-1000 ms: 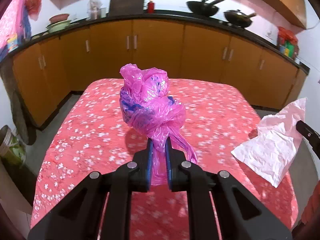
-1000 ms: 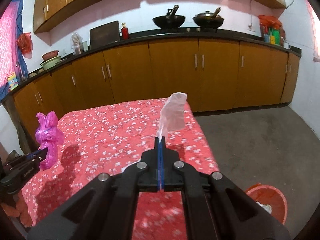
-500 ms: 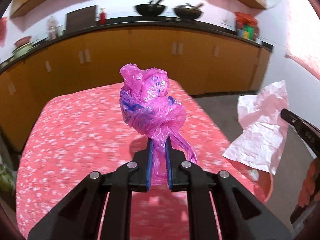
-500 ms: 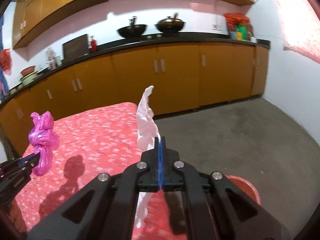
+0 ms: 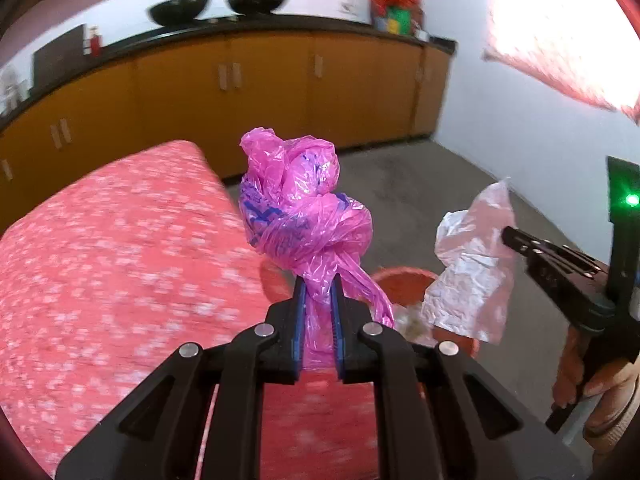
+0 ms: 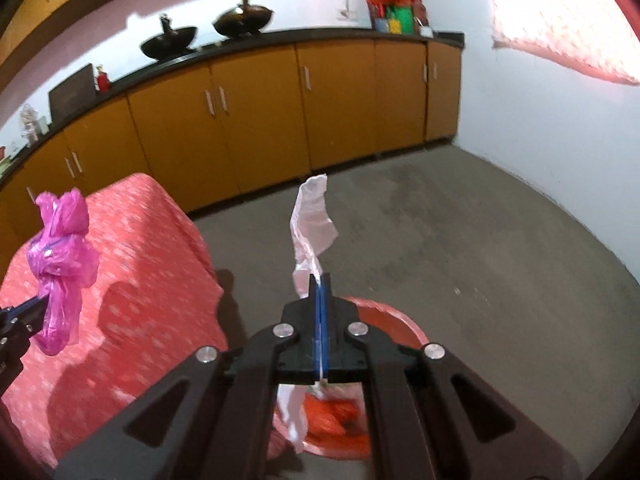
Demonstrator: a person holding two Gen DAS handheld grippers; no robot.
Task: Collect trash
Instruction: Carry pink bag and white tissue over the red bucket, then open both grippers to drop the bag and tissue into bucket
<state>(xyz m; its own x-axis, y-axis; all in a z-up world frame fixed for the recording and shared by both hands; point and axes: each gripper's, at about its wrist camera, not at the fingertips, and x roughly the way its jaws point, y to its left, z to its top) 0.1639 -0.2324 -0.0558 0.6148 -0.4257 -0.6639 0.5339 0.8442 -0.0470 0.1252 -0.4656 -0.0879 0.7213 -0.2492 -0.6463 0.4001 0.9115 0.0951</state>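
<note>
- The left gripper (image 5: 318, 320) was clamped nearly shut on the tail of a knotted pink plastic bag (image 5: 304, 216); the knot stood up above the fingertips, off the table and out past its edge.
- The right gripper (image 6: 320, 320) was pinched fully closed on a crumpled white wrapper (image 6: 312, 224); part of the sheet rose above the fingers and part dangled below them, over the mouth of the red bin (image 6: 404, 324).
- The bin stood on the grey floor (image 6: 460, 240) just beside the corner of the table with the red flowered cloth (image 6: 132, 264); orange rubbish already lay inside it.
- The step in hand looked to be carrying both pieces to the bin; to do it well, each gripper would need to be squarely above the opening before it let go, since thin film and paper drift sideways as they fall.
- The wrapper seemed the nearer to ready, hanging over the bin; the pink bag, seen from the left wrist, sat above the near rim (image 5: 400, 274), so it likely needed to travel a little further across.
- Lowering both close to the rim before release would probably stop the light pieces catching on the pads or landing on the floor.
- Count: two grippers, each holding one piece; one pink bag; one white wrapper; one red bin; two dark woks (image 6: 170, 42) on the counter behind.
</note>
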